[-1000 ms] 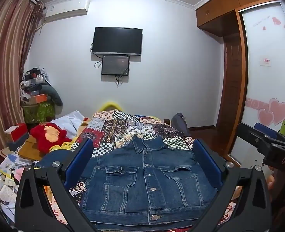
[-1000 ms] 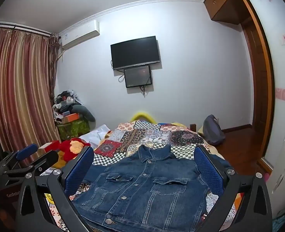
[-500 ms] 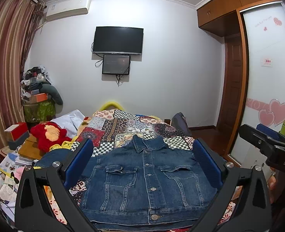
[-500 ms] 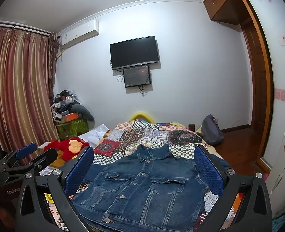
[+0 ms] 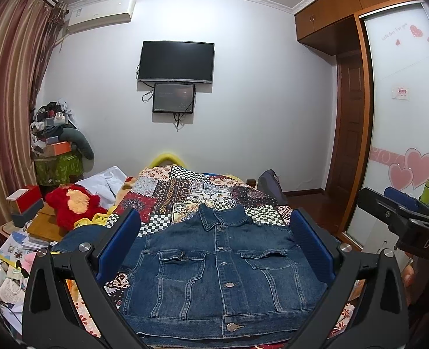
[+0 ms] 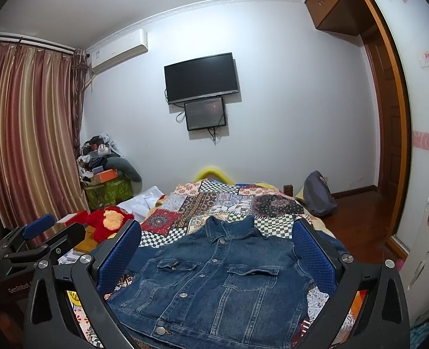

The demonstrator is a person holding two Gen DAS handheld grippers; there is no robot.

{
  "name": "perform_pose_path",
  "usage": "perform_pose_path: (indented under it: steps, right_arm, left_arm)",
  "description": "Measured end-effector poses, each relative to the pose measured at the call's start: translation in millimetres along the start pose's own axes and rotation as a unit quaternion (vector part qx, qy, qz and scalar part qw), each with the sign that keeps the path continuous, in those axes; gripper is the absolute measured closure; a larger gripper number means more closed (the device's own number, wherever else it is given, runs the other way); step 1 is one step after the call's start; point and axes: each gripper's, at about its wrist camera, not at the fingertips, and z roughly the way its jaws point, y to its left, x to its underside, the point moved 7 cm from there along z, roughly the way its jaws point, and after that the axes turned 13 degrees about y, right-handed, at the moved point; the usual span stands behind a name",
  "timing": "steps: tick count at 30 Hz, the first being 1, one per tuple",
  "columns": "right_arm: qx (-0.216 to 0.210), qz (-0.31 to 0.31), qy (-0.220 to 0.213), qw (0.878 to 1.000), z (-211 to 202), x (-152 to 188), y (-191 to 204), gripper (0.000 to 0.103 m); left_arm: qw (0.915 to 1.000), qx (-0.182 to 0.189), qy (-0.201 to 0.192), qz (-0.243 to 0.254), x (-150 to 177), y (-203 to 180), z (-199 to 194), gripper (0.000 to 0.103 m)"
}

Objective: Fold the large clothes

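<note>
A blue denim jacket (image 5: 220, 273) lies flat, front up and buttoned, collar away from me, on the patchwork bedspread (image 5: 197, 192). Its sleeves look tucked under the body. It also shows in the right wrist view (image 6: 217, 282). My left gripper (image 5: 214, 232) is open and empty, held above the jacket with a blue pad on either side of it. My right gripper (image 6: 217, 235) is open and empty too, held above the jacket's near edge. The right gripper shows at the right edge of the left wrist view (image 5: 403, 215), and the left gripper at the left edge of the right wrist view (image 6: 40, 241).
A red plush toy (image 5: 72, 203) and white cloth (image 5: 106, 180) lie at the bed's left. Boxes and papers (image 5: 10, 250) crowd a low table on the left. A grey backpack (image 6: 316, 195) sits on the floor right of the bed. Wardrobe doors (image 5: 403, 116) stand at the right.
Both grippers have barely shifted; the views have drifted slightly. The jacket has not moved and both grippers stay open.
</note>
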Motion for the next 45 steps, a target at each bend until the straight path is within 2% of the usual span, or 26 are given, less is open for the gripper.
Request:
perform_pose_path:
  steps: [33,45]
  right_arm:
    - [0.006,-0.003,0.014,1.0,20,7,0,0.0]
    - [0.015,-0.003,0.035,0.999,41,8,-5,0.0]
  left_arm:
    - [0.9999,0.002,0.009,-0.01,-2,3,5,0.0]
    - [0.9995,0.0,0.024,-0.022,0,17,29,0.0]
